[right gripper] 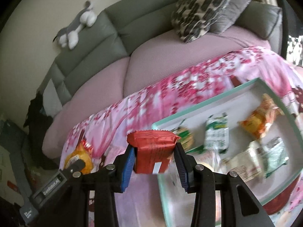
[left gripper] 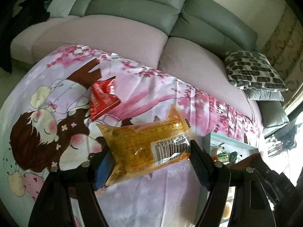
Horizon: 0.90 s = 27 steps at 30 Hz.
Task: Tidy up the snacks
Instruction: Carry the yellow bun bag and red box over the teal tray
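Two grippers work above a sofa (left gripper: 140,5) with grey back cushions and a pale pink seat, and most of the near seat is covered by a printed sheet (left gripper: 155,94) with pink blossoms and a cartoon girl. On the right end of the seat lean a black-and-white patterned pillow (left gripper: 253,70) and a grey one behind it, while a grey and white plush toy (right gripper: 77,26) lies on top of the backrest. A shallow tray (right gripper: 212,91) with a mint-green rim rests on the sheet at the right, holding several snack packs in green, white and orange wrappers, blurred in the right wrist view. The left gripper (left gripper: 149,151) stands fairly wide, its blue pads pressing the two ends of a yellow snack pack (left gripper: 147,145) with a barcode, held clear above the sheet. The right gripper (right gripper: 154,151) is closed much narrower, clamped on a red snack pack (right gripper: 151,151) just left of the tray's near corner. Another red pack (left gripper: 103,99) lies on the sheet, farther off than the yellow one.
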### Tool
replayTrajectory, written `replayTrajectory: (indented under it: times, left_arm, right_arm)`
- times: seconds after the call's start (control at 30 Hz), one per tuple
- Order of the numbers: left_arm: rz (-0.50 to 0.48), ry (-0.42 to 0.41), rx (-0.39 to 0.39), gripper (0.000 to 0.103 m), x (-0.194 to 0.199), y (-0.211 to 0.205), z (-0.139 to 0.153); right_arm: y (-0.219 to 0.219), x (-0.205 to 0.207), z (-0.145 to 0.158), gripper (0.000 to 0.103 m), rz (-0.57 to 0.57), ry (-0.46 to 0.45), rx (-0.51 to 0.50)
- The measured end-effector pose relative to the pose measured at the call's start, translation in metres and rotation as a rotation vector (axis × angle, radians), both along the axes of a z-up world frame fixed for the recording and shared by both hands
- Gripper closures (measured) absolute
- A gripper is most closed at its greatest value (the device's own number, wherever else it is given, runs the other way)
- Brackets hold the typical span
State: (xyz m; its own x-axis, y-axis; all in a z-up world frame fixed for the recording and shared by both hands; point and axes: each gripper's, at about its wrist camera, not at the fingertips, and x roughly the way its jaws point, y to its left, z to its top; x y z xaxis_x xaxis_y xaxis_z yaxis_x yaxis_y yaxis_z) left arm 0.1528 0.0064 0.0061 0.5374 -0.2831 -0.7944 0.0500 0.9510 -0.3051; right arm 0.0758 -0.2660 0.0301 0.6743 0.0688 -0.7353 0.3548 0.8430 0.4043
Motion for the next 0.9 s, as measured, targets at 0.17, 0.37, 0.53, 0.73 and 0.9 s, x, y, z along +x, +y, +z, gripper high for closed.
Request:
replayTrajectory:
  times: [0.17,0.37,0.53,0.73,0.9]
  left_arm:
    - [-0.045,-0.016,0.026,0.026,-0.004,-0.021,0.005]
    - [-0.129,-0.025,0.041,0.026,-0.011,-0.055,0.006]
    - [-0.239,-0.035,0.068,0.026,-0.020,-0.097,0.005]
    - [-0.336,-0.036,0.082,0.026,-0.022,-0.139,-0.003]
    - [-0.358,-0.019,0.104,0.026,-0.017,-0.155,-0.018]
  right_arm:
    - [-0.039,-0.018,0.013,0.059,-0.097,-0.050,0.025]
    - [-0.083,-0.035,0.009,0.059,-0.234,-0.039,-0.006]
    - [-0.110,-0.040,0.000,0.059,-0.311,-0.038,-0.025]
    - [-0.121,-0.029,-0.011,0.059,-0.308,-0.060,-0.085]
    - [-0.112,-0.013,-0.020,0.059,-0.249,-0.094,-0.127]
